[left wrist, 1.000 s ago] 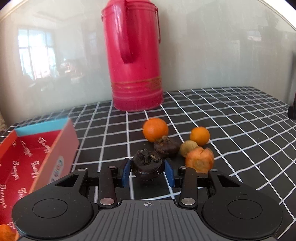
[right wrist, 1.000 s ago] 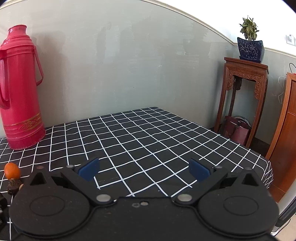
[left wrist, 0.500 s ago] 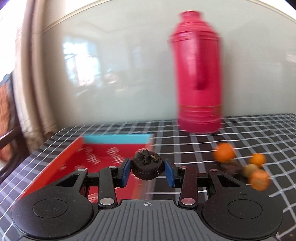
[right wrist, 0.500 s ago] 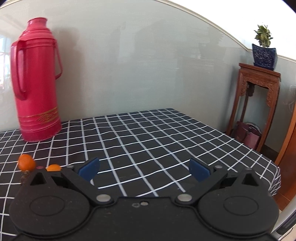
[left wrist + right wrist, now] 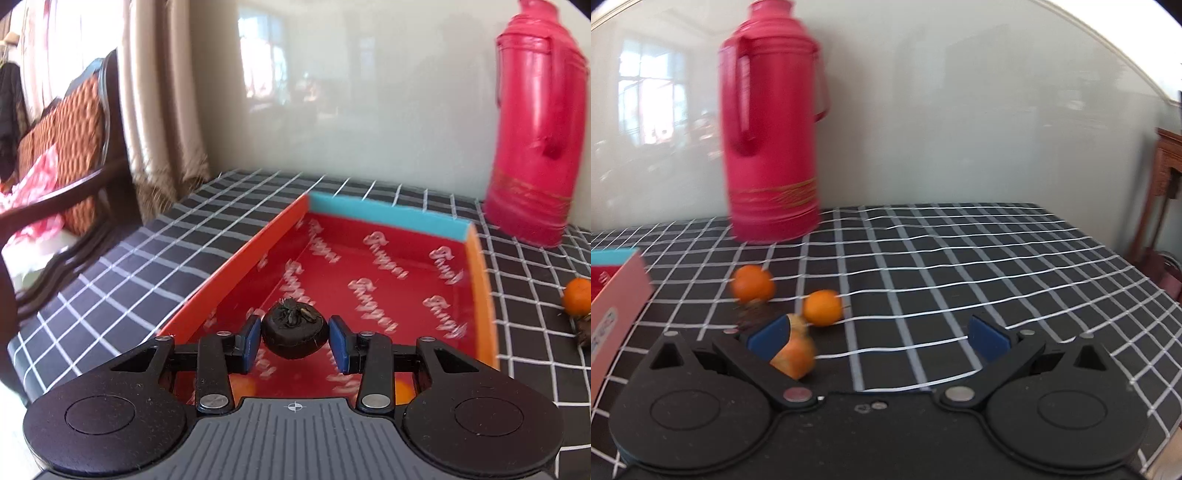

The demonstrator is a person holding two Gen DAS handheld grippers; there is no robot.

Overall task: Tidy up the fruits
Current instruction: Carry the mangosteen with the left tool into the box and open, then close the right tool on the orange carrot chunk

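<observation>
My left gripper (image 5: 295, 341) is shut on a dark mangosteen (image 5: 294, 334) and holds it over the red box (image 5: 476, 280), near its front end. Two orange fruits (image 5: 242, 387) show in the box under the fingers. My right gripper (image 5: 879, 338) is open and empty above the table. Ahead of it lie two oranges (image 5: 753, 286) (image 5: 822, 307), a peeled orange fruit (image 5: 796, 356) by its left fingertip, and a blurred dark fruit (image 5: 751, 317). In the left wrist view an orange (image 5: 577, 297) and a dark fruit (image 5: 584, 330) show right of the box.
A tall red thermos (image 5: 772, 125) stands at the back by the wall, also seen in the left wrist view (image 5: 535, 122). The table has a black checked cloth (image 5: 960, 266). The box's side (image 5: 613, 314) is at the left. A wooden chair (image 5: 74, 147) stands left of the table.
My left gripper has swung left with the mangosteen, from the fruit pile to above the red box. My right gripper has turned left, bringing the fruit pile into view.
</observation>
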